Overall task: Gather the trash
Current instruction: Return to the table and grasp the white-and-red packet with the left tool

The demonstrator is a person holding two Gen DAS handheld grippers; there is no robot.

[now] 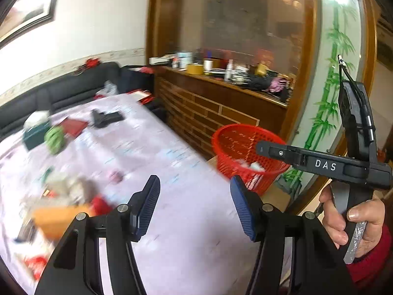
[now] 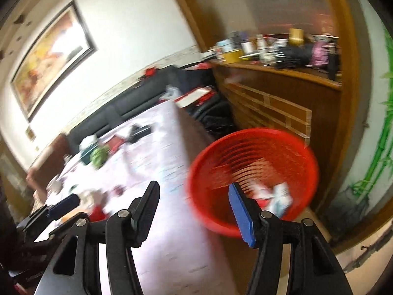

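A red plastic basket [image 1: 242,147] stands on the floor by the table's right edge, with several pieces of paper trash [image 2: 275,196] inside; it also shows in the right wrist view [image 2: 253,172]. My left gripper [image 1: 194,206] is open and empty above the pink tablecloth [image 1: 147,152]. My right gripper [image 2: 194,211] is open and empty, over the table edge beside the basket. More blurred scraps, red, orange and white, lie on the table at left [image 1: 73,196]. The right gripper's body [image 1: 326,164] shows in the left wrist view above the basket.
A black pistol-shaped object [image 1: 105,118], a red booklet [image 1: 73,126], a green ball [image 1: 55,139] and a tissue box [image 1: 36,130] lie at the table's far end. A black sofa [image 1: 61,91] stands behind. A cluttered wooden cabinet [image 1: 221,93] stands behind the basket.
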